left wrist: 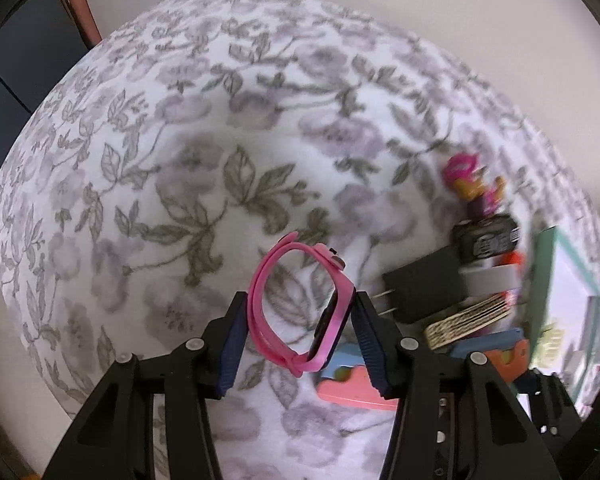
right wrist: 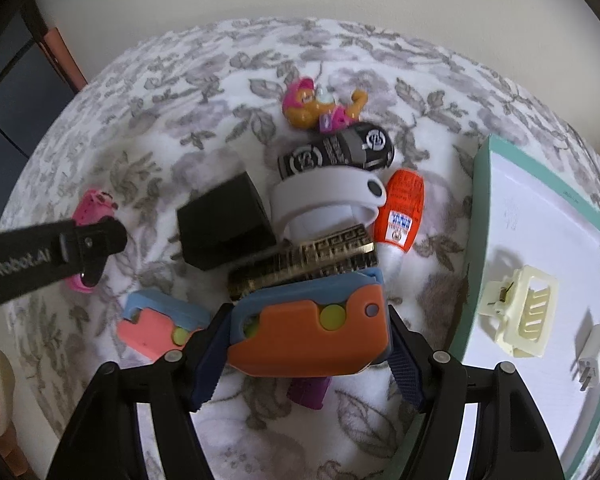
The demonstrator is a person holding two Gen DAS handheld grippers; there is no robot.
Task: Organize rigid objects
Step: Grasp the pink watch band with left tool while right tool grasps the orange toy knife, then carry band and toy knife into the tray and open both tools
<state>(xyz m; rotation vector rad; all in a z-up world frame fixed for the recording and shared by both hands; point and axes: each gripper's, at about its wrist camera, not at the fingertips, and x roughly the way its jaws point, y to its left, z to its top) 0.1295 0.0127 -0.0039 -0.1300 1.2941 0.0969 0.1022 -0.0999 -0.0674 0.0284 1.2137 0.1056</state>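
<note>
Pink watch [left wrist: 300, 308] is clenched in the left gripper [left wrist: 298, 340]; right of the watch, the right gripper [right wrist: 308, 354] grasps an orange-and-blue block [right wrist: 310, 330].

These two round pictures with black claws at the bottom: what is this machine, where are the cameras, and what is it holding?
No machine: a person holds a two-finger gripper in each hand, each with a wide-angle camera looking along its fingers. The left view shows the left gripper clamped on a pink watch. The right view shows the right gripper clamped on an orange-and-blue toy. On the floral cloth lie a black charger, a figurine and an orange tube. In the teal tray lie a cream hair clip and a white plug.
</note>
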